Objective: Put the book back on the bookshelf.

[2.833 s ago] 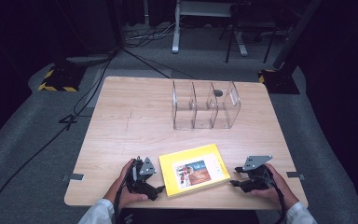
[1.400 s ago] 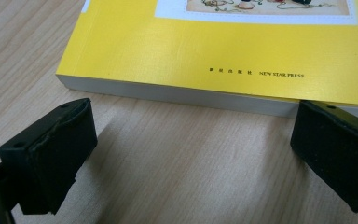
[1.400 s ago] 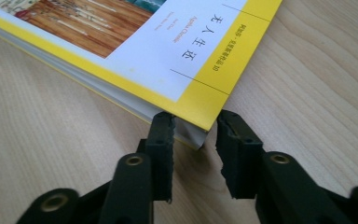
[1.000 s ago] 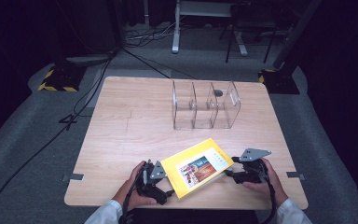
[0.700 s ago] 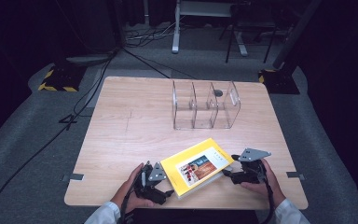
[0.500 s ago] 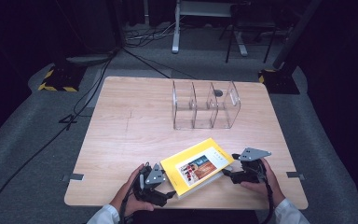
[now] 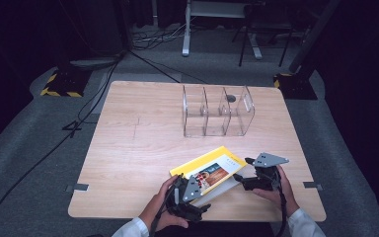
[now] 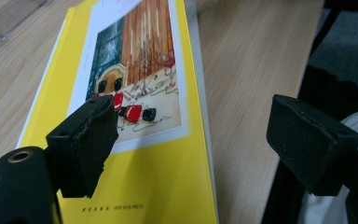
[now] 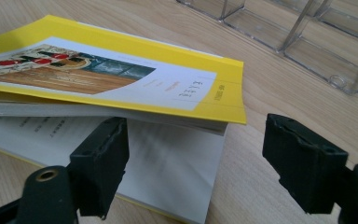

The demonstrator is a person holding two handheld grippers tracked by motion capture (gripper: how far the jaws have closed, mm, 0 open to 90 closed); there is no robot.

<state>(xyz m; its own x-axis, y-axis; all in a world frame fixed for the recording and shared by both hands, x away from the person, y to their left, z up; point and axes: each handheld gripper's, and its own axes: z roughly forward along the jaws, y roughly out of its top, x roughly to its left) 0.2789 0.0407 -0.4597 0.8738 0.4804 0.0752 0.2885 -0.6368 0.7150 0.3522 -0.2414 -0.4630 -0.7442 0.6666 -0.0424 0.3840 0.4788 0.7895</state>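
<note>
Lying between wide-spread fingers of both grippers, yellow book (image 7: 210, 169) rests partly open.

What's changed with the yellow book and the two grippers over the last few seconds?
The yellow paperback book, earlier flat and closed, has turned and now gapes, its cover and upper pages lifted. The left gripper reaches over it; the right gripper, just opening, holds nothing. The clear plastic organiser stayed put.

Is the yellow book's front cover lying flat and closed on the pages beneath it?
No: in the right gripper view the yellow book has its cover and top pages raised, with a white page exposed underneath.
</note>
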